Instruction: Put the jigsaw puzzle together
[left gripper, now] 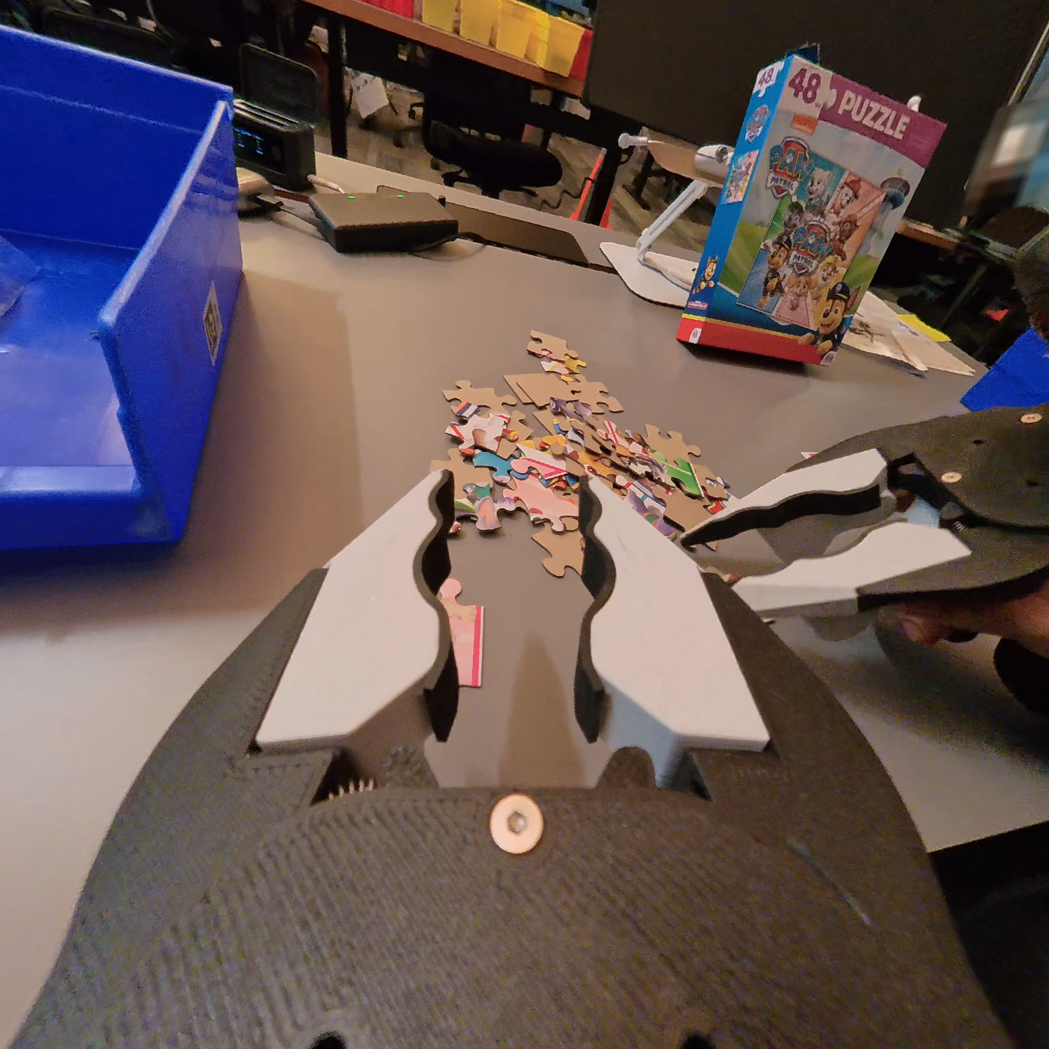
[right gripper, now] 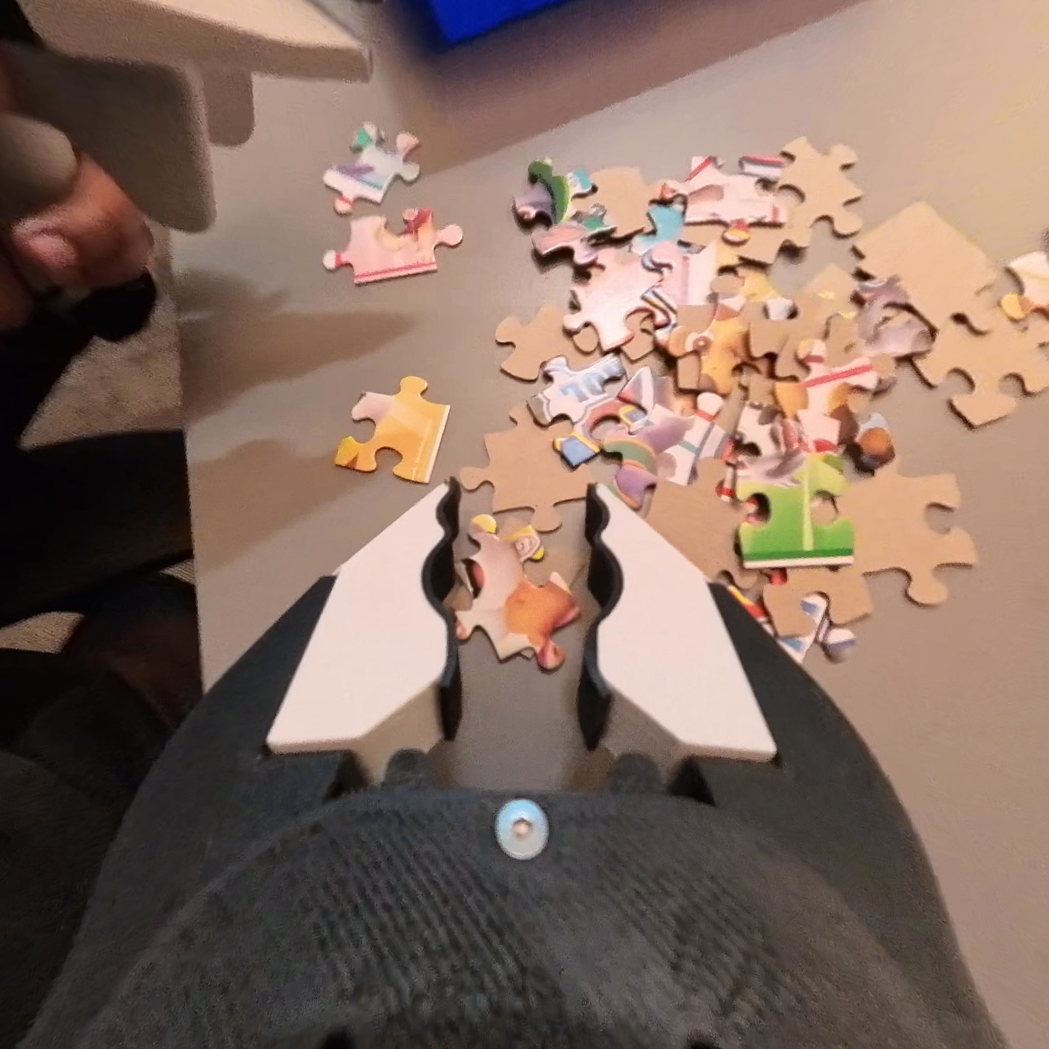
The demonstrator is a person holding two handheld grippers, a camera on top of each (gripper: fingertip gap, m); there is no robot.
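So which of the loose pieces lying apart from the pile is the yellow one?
The yellow-orange piece, alone just left of the right gripper tips. The other two separated pieces farther away are pink and pastel.

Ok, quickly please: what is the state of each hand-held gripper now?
Left hand-held gripper: open, holding nothing, above the grey table.
Right hand-held gripper: open, holding nothing; an orange puzzle piece lies flat below.

Left gripper (left gripper: 516,499) jaws apart, level, nothing gripped. Right gripper (right gripper: 519,499) jaws apart, pitched down, nothing gripped.
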